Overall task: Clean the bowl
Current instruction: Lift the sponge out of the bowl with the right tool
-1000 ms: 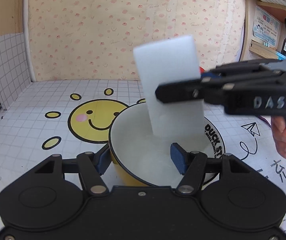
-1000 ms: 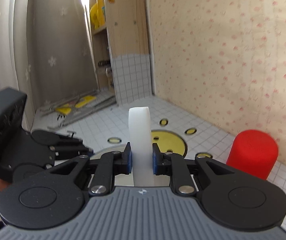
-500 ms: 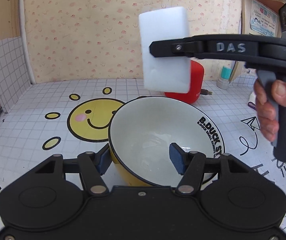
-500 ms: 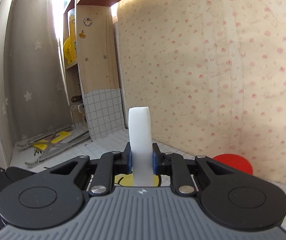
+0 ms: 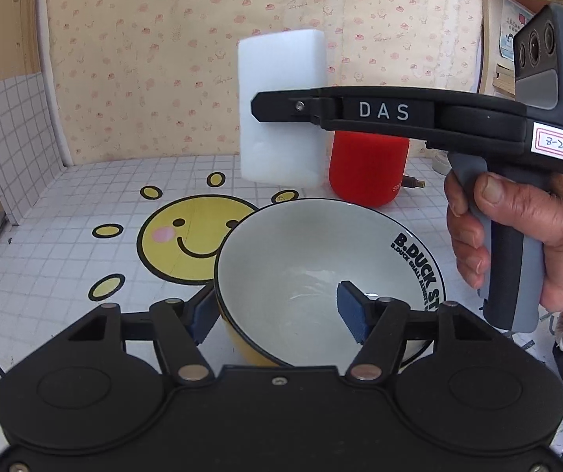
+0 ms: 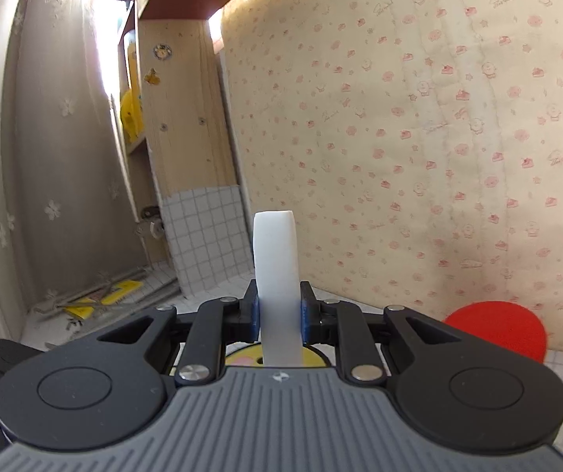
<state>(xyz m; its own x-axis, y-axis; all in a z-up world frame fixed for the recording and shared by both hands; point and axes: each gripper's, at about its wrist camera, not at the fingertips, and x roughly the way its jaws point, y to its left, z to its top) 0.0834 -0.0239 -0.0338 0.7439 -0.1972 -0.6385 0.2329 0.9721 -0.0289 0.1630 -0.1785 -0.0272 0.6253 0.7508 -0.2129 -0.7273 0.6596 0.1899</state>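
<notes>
Bowl (image 5: 320, 267) sits on gridded surface (image 5: 65, 244) with smiley print, straddled by left tool (image 5: 277, 314), jaws just widened, pads not pressing. Sponge (image 6: 277, 287) is clamped in right tool (image 6: 279, 310) against floral wallpaper (image 6: 419, 137).

The bowl (image 5: 320, 275) is white inside with a black rim and yellow outside, "B.DUCK" printed in black on its inner wall; it stands upright and empty, its near wall between the left gripper's (image 5: 277, 316) blue pads, one outside and one inside. The sponge (image 5: 281, 106), a white rectangular block, stands upright, clamped in the right gripper (image 6: 277, 312) above and beyond the bowl's far rim.
</notes>
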